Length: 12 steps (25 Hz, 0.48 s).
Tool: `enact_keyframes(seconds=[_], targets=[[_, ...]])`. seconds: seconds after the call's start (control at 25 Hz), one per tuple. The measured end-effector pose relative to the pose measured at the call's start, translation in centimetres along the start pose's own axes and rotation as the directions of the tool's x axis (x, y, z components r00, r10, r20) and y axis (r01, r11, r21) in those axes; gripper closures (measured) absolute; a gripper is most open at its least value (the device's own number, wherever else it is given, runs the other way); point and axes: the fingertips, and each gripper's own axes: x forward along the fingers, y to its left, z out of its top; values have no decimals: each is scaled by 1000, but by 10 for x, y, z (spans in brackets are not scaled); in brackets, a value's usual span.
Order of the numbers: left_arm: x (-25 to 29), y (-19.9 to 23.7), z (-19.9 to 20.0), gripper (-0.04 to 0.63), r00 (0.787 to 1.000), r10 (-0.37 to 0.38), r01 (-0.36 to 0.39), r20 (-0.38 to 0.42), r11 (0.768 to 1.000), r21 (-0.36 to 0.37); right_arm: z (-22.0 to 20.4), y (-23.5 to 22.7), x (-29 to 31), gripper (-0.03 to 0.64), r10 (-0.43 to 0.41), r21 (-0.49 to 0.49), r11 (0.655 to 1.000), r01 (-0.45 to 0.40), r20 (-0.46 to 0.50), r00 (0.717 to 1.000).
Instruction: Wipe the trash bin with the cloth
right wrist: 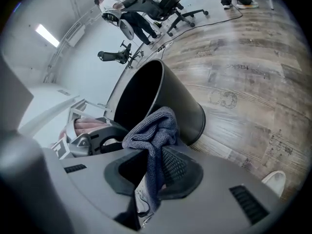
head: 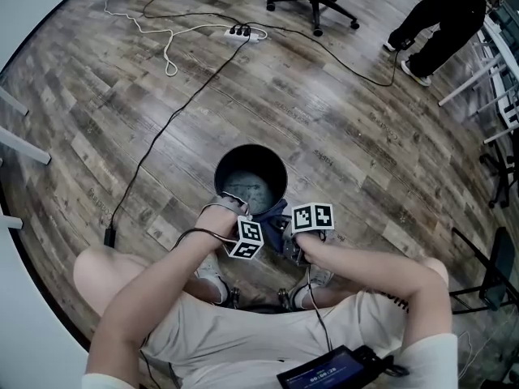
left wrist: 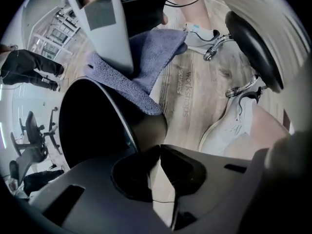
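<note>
The cloth (right wrist: 157, 128), clamped in right gripper (right wrist: 152, 155), drapes the trash bin (right wrist: 181, 101) rim; left gripper (left wrist: 159, 149) pinches that rim.

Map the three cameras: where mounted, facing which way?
Head view: on the head, steeply down at the trash bin; forearms, legs, left gripper, right gripper show.
Left gripper view: on the left gripper, along its jaws at the bin's rim and floor; a shoe shows.
Right gripper view: on the right gripper, past its clamped cloth at the bin; left hand shows.
All three share bin and cloth.
</note>
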Motion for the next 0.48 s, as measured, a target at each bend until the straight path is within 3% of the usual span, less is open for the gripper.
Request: enact_keyframes(seconds=[0.16,0.48], targets=[[-4,-12,20,555,998,-54,54,20,999,3,-10,-34,11,558,-39,4,999,39,-30,999],[-10,-11,38,561,991,-123,127,53,989,-78,-14,-118,64,558,-136,-64,989,131,-97,986]])
